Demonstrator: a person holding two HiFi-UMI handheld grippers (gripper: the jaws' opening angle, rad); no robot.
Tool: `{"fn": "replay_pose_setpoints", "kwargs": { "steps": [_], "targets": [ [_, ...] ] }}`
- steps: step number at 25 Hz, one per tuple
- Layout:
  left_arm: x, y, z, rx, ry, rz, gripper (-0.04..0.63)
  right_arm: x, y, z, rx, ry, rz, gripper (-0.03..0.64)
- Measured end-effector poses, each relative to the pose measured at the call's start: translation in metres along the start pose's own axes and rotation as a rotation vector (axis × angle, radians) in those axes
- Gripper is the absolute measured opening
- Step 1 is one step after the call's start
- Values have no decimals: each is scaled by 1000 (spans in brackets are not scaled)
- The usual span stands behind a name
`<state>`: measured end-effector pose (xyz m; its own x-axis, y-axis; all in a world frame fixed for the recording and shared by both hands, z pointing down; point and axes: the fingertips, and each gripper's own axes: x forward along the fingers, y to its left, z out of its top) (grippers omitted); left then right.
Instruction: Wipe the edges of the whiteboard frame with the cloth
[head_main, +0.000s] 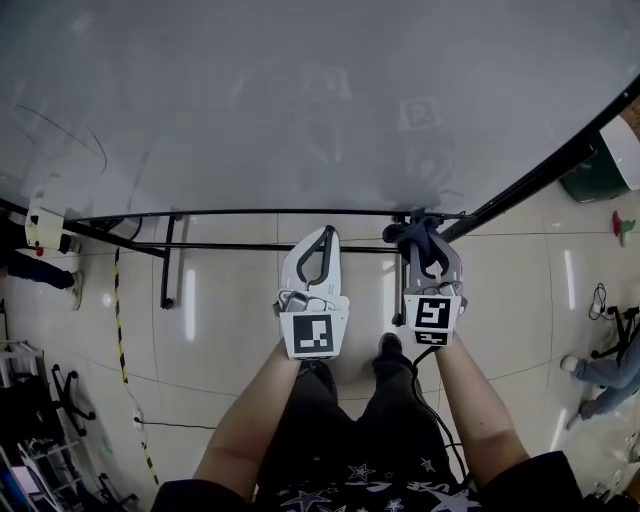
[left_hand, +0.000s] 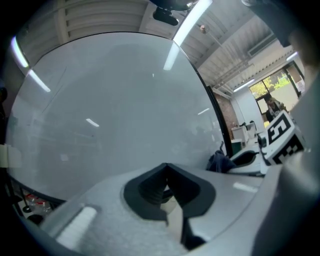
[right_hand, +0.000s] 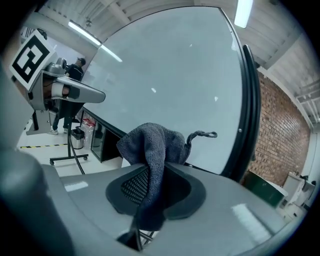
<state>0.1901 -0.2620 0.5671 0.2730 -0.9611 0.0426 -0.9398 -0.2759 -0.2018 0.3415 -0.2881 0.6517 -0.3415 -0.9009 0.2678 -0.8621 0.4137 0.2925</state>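
Note:
The whiteboard (head_main: 300, 100) fills the top of the head view. Its black frame runs along the bottom edge (head_main: 250, 213) and up the right edge (head_main: 540, 175). My right gripper (head_main: 424, 242) is shut on a dark grey cloth (head_main: 414, 232), which sits at the frame's lower right corner. In the right gripper view the cloth (right_hand: 152, 142) bulges up out of the jaws of the right gripper (right_hand: 150, 167), close to the frame's right edge (right_hand: 250, 110). My left gripper (head_main: 326, 234) is shut and empty, just below the bottom edge. The left gripper (left_hand: 166, 167) faces the board surface.
Under the board are the stand's black bars and a leg (head_main: 168, 260). A yellow-black strip (head_main: 118, 300) crosses the tiled floor at left. A green bin (head_main: 595, 175) stands right of the board. People stand at far left (head_main: 40, 270) and lower right (head_main: 600, 375).

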Motion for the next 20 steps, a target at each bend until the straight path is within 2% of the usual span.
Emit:
{"fn": "replay_pose_setpoints", "kwargs": {
  "steps": [5,10,13,20],
  "targets": [
    [-12,17,8,2,6,-11,3,-6,8,19,33,-17,-35,57],
    [-36,97,-18,11,25,-10,3,27,89,47,53,-21,-37,57],
    [-44,121,-24,3,19,9,3,38,118,60,61,-22,-20,57],
    [-55,144,-25,-3,28,100,3,52,150,70,64,-39,76,57]
  ]
}}
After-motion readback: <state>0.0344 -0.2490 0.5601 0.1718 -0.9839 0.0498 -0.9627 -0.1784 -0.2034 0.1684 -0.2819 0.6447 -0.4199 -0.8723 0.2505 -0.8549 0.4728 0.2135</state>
